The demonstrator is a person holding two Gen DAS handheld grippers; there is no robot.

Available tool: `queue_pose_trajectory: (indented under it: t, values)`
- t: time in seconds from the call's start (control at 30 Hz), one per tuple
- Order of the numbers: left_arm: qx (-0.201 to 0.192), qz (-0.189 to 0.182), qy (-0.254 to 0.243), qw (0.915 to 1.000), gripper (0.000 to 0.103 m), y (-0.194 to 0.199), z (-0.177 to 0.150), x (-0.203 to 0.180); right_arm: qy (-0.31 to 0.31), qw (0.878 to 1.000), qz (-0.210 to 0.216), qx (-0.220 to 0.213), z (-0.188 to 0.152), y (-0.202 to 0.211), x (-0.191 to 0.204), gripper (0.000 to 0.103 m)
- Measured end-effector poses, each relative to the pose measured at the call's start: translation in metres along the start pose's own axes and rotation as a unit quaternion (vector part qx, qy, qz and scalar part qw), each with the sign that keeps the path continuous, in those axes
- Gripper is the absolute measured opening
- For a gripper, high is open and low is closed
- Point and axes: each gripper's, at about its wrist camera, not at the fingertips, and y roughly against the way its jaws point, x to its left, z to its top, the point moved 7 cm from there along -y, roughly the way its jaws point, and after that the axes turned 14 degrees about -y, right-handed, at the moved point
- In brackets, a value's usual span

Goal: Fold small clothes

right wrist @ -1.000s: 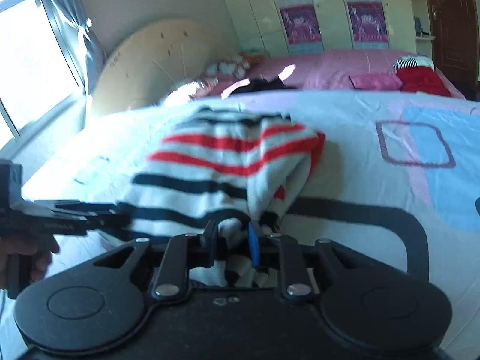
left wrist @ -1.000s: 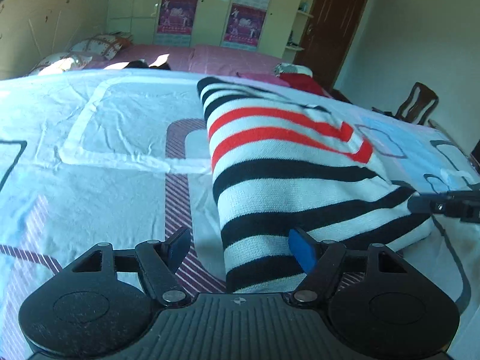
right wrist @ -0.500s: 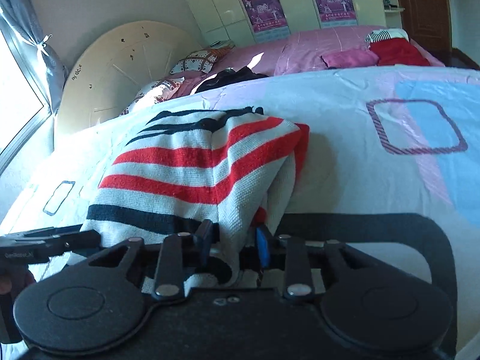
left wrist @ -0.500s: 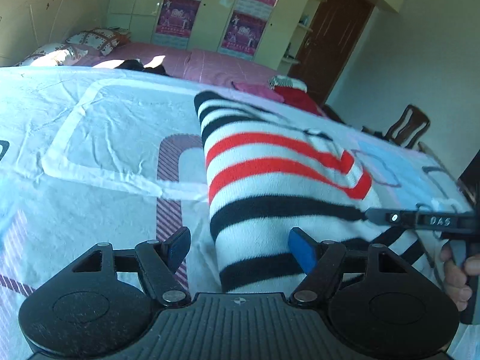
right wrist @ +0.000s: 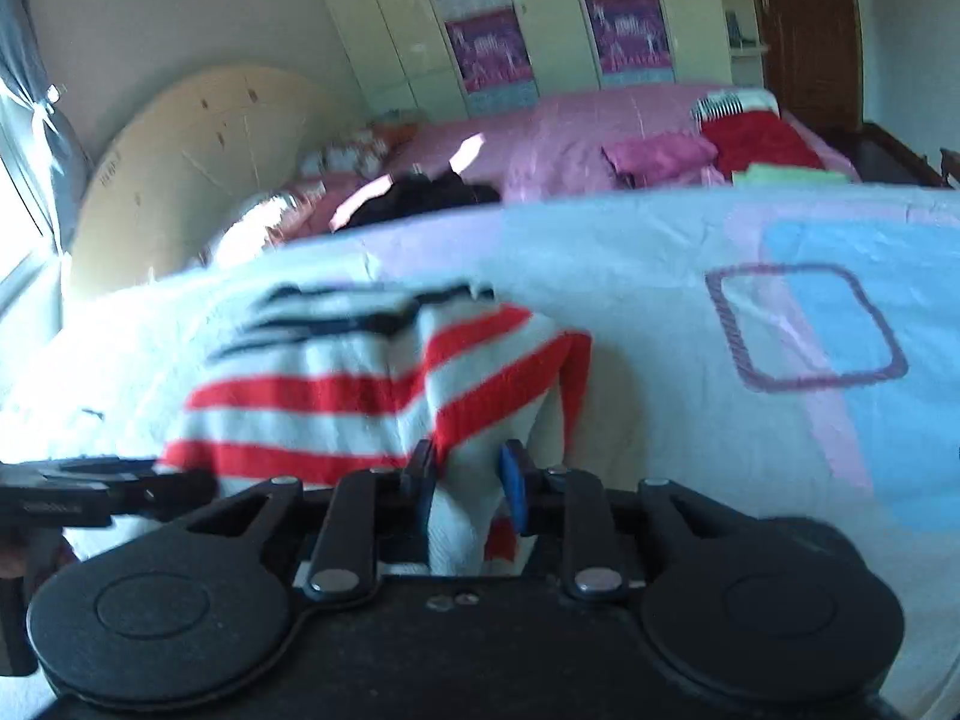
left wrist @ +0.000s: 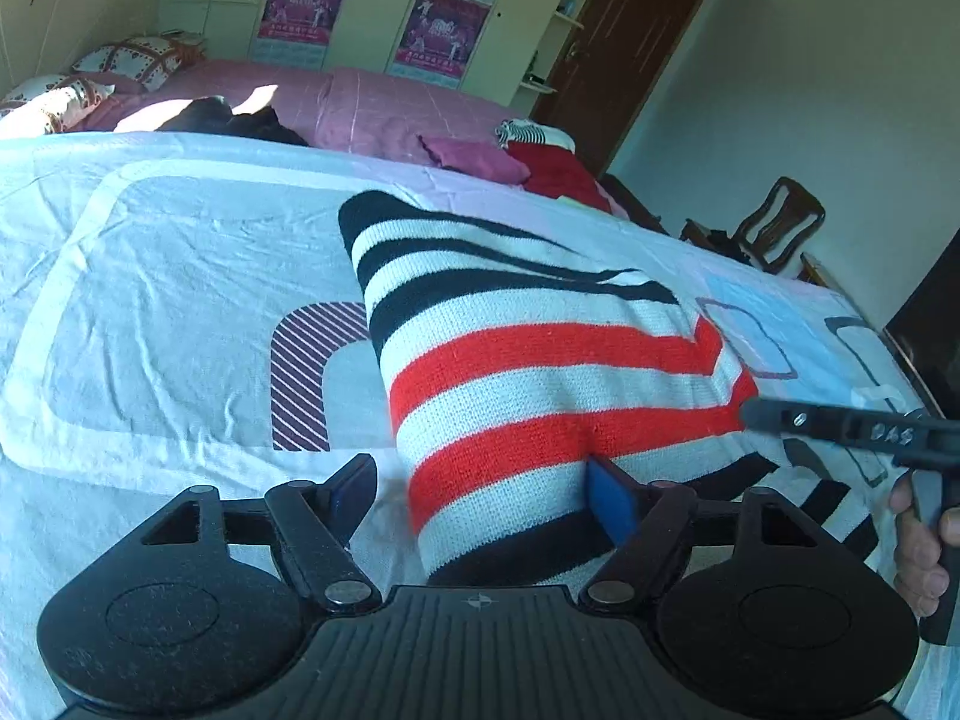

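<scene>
A knitted sweater (left wrist: 528,384) with black, white and red stripes lies folded on the light patterned bedspread (left wrist: 168,312). My left gripper (left wrist: 486,486) is open, its jaws wide apart astride the sweater's near left edge; the right pad (left wrist: 609,501) presses into the knit. My right gripper (right wrist: 468,483) is shut on the sweater's near right edge (right wrist: 462,516) and holds it a little lifted. The sweater (right wrist: 360,384) is blurred in the right wrist view. The right gripper also shows at the right of the left wrist view (left wrist: 840,426).
A second bed with a pink cover (left wrist: 336,102), pillows (left wrist: 132,60), dark clothes (left wrist: 240,120) and red and pink clothes (left wrist: 552,168) stands behind. A wooden chair (left wrist: 774,228) and a dark door (left wrist: 624,42) are at the right. A wardrobe (right wrist: 528,18) lines the back wall.
Both grippers have moved forward along the sweater, carrying its near part toward the red stripes. The right gripper stays shut on the edge; the left stays open.
</scene>
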Motion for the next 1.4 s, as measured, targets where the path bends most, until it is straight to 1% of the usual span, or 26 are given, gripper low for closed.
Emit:
queue_pose_trajectory:
  t: [0.07,0.1,0.17,0.3,0.43,0.47,0.6,0.67,0.7,0.73,0.77,0.8,0.87,0.97,1.03,1.07,1.13,1.23,1.3,1.37,1.4]
  values:
    - [0.004,0.013,-0.004,0.9999,0.089,-0.003,0.0,0.002,-0.005,1.0,-0.009,-0.006,-0.002,-0.008,-0.003,0.035]
    - [0.005,0.015,-0.005,0.9999,0.089,-0.002,0.0,0.003,-0.011,1.0,-0.018,-0.005,0.0,-0.007,-0.005,0.043]
    - [0.006,0.018,-0.01,0.9998,0.089,0.0,0.0,0.002,-0.019,1.0,-0.018,-0.001,0.0,-0.004,-0.007,0.042]
    - [0.007,0.027,-0.024,0.9993,0.089,0.007,0.002,-0.002,0.005,1.0,-0.026,-0.007,-0.005,0.006,-0.002,0.042]
    - [-0.002,0.03,-0.036,0.9989,0.089,0.023,0.002,-0.007,-0.001,1.0,-0.012,-0.01,-0.012,0.025,0.003,0.042]
    - [-0.006,0.026,-0.033,0.9991,0.089,0.028,0.0,-0.009,-0.002,1.0,-0.008,-0.009,-0.015,0.03,0.004,0.042]
    - [-0.004,-0.019,-0.005,0.9998,0.089,0.046,-0.019,-0.014,-0.009,1.0,0.005,-0.003,-0.034,0.049,0.006,0.045]
    - [0.006,-0.04,0.009,0.9991,0.089,0.048,-0.036,-0.016,-0.022,1.0,0.012,0.003,-0.046,0.056,0.002,0.05]
    - [0.025,-0.044,0.005,0.9987,0.089,0.043,-0.047,-0.019,-0.026,1.0,0.01,0.01,-0.053,0.055,-0.001,0.057]
    - [0.032,-0.042,-0.001,0.9986,0.089,0.04,-0.055,-0.021,-0.026,0.999,0.0,0.023,-0.062,0.049,-0.004,0.062]
    - [0.022,-0.039,-0.013,0.9989,0.089,0.042,-0.058,-0.023,-0.034,0.999,-0.007,0.034,-0.068,0.045,-0.009,0.063]
    - [0.024,-0.037,-0.017,0.9989,0.089,0.043,-0.059,-0.024,-0.05,0.998,0.0,0.034,-0.07,0.045,-0.011,0.063]
    - [0.023,-0.041,-0.006,0.9989,0.089,0.047,-0.057,-0.023,-0.076,0.997,0.016,0.03,-0.069,0.052,-0.013,0.063]
    - [-0.004,-0.059,0.017,0.9981,0.089,0.056,-0.049,-0.017,-0.105,0.993,0.046,0.012,-0.062,0.062,-0.017,0.061]
    - [-0.01,-0.064,0.031,0.9974,0.089,0.056,-0.046,-0.012,-0.118,0.992,0.054,-0.002,-0.054,0.066,-0.024,0.061]
    - [-0.009,-0.062,0.035,0.9974,0.089,0.054,-0.045,-0.01,-0.124,0.99,0.067,-0.001,-0.051,0.065,-0.026,0.061]
    - [-0.003,-0.055,0.036,0.9978,0.089,0.047,-0.041,-0.009,-0.132,0.988,0.084,0.01,-0.044,0.057,-0.03,0.061]
    - [0.001,-0.06,0.038,0.9975,0.089,0.037,-0.034,-0.008,-0.146,0.983,0.111,0.029,-0.033,0.038,-0.036,0.061]
    - [0.007,-0.08,0.049,0.9956,0.089,0.029,-0.03,-0.006,-0.155,0.979,0.124,0.046,-0.027,0.026,-0.04,0.061]
    - [0.012,-0.092,0.06,0.9939,0.089,0.02,-0.027,-0.002,-0.149,0.978,0.134,0.059,-0.023,0.016,-0.041,0.063]
    - [0.017,-0.104,0.065,0.9923,0.089,0.014,-0.026,-0.001,-0.146,0.977,0.139,0.067,-0.021,0.011,-0.042,0.065]
